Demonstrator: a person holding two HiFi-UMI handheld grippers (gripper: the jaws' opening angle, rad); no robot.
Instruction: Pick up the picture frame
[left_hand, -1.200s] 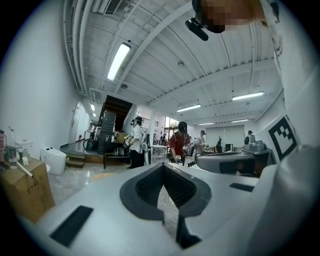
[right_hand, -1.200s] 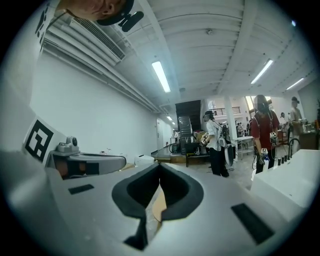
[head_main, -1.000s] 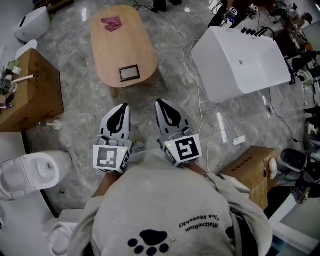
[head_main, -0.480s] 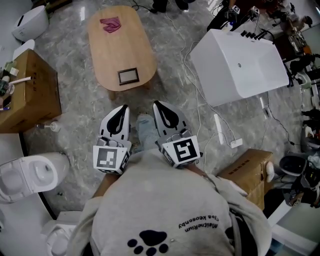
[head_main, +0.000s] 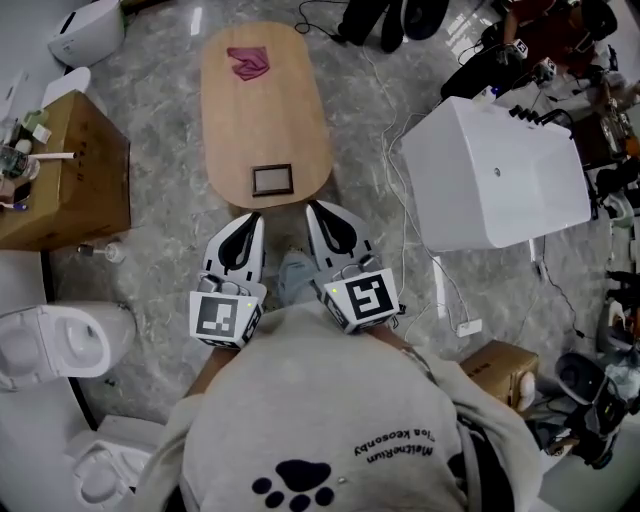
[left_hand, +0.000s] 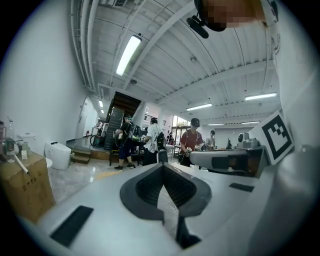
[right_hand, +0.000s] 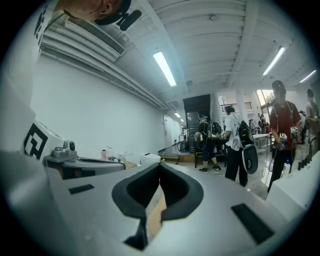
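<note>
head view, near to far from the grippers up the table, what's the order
left gripper and right gripper side by side → small dark-rimmed picture frame → crumpled maroon cloth, both on the oval wooden table

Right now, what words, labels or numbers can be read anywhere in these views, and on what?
Person's grey sweatshirt: two lines of dark print, upside down, too blurred to read.
Left tongs and right tongs: black-and-white square markers on their cubes, no words.
Nothing else legible.
</note>
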